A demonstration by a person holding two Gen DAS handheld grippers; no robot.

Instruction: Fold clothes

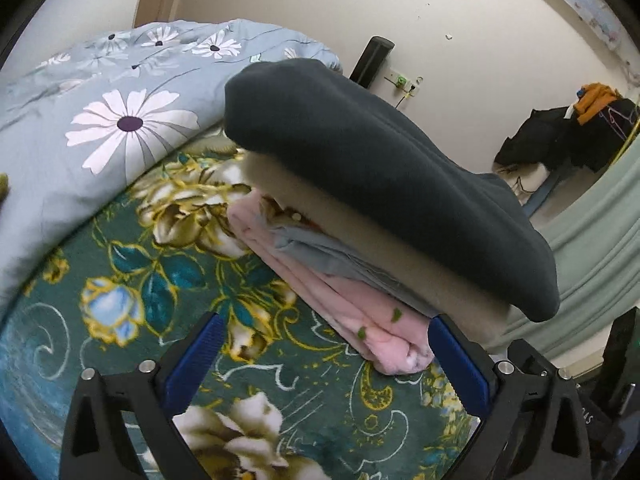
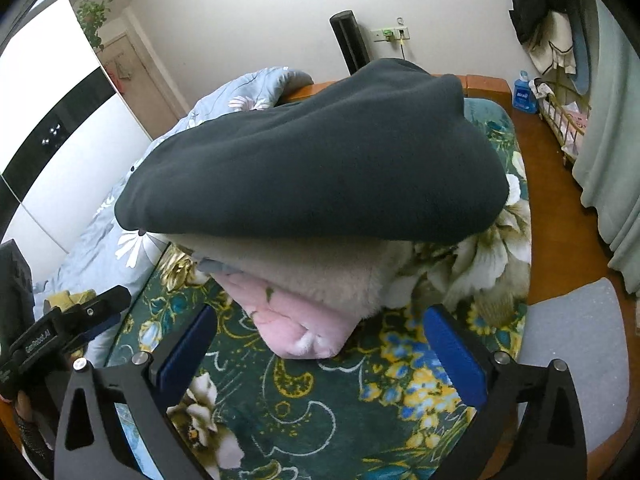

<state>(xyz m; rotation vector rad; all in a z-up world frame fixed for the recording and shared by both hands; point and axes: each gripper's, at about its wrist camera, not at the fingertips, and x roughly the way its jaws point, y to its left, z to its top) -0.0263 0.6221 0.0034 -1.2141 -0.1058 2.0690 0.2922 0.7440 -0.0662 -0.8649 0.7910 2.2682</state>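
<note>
Left wrist view.
- Left gripper [image 1: 324,356]: jaws spread wide, released, nothing between the blue pads [image 1: 192,364]; only bedding shows in the gap.
- Stack of folded clothes [image 1: 360,216]: lies on the green floral blanket [image 1: 132,272], just beyond and to the right of the gripper. The right pad stands close beside the near corner of the pile; whether it touches cannot be told.
- Layers, top to bottom: dark fleece garment [image 1: 380,160], cream plush garment [image 1: 352,232], a thin grey piece [image 1: 320,252], pink garment [image 1: 352,312] with small green marks. The dark top layer overhangs the ones beneath.
- Daisy-print quilt [image 1: 112,112]: pale blue, bunched at the far left, on the blanket.
- Far wall: a black upright unit [image 1: 372,60] and a wall socket [image 1: 402,82]. Far right, a heap of dark and orange clothing [image 1: 580,124]; a pale green curtain [image 1: 600,220] at the right.

Right wrist view.
- Right gripper [image 2: 320,344]: jaws wide apart, released, empty; the pink corner of the pile lies just beyond the gap, clear of both pads [image 2: 456,356].
- Stack of folded clothes [image 2: 312,208]: centre of view on the green floral blanket [image 2: 280,408], dark fleece garment [image 2: 320,160] on top, cream plush garment [image 2: 304,264] and pink garment [image 2: 300,332] below.
- Left gripper [image 2: 84,316]: seen at the near left edge; its jaws are not clear from here.
- Wooden bed frame [image 2: 560,248] at the right, with a blue bottle [image 2: 525,94] at its far corner; white-and-black wardrobe [image 2: 56,128] at the left.
</note>
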